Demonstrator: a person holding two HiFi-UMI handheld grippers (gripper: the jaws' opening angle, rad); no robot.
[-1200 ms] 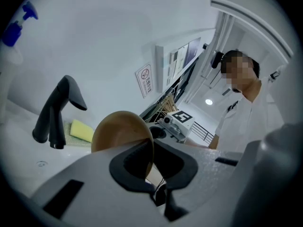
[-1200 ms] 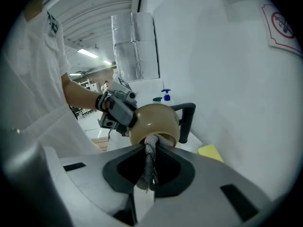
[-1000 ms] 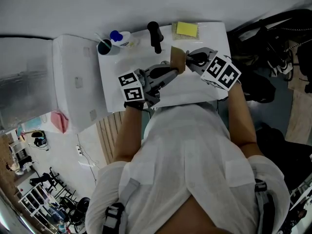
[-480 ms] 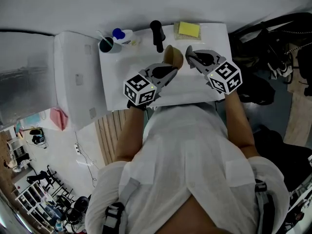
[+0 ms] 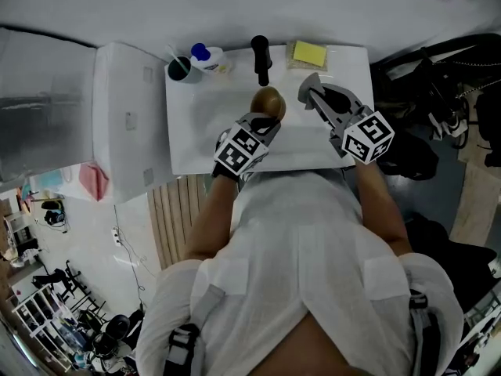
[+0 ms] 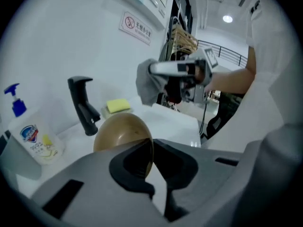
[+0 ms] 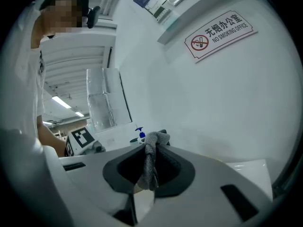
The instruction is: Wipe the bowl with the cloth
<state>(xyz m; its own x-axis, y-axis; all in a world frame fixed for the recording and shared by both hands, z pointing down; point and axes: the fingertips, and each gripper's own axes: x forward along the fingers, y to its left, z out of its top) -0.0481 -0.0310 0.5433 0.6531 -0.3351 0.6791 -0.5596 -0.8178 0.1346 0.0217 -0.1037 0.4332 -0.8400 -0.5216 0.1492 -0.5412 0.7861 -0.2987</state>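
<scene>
Bowl [image 5: 268, 100] over mid table [image 5: 196, 131], just in front of tap [image 5: 261, 53], pinched by the rim in left gripper [image 6: 152, 164]. Fingers [image 6: 128, 169] shut flat on the thin wall, holding it up on edge, hollow apparently turned toward the cloth for easy reach. Cloth [image 7: 151, 162] bunched between the narrow fingers of right gripper [image 7: 150, 169], wad poking past the tips to serve as a pad. Held beside the bowl, seemingly apart from it, though the head view shows little there. Sponge [image 5: 309, 52] well aside, unused.
</scene>
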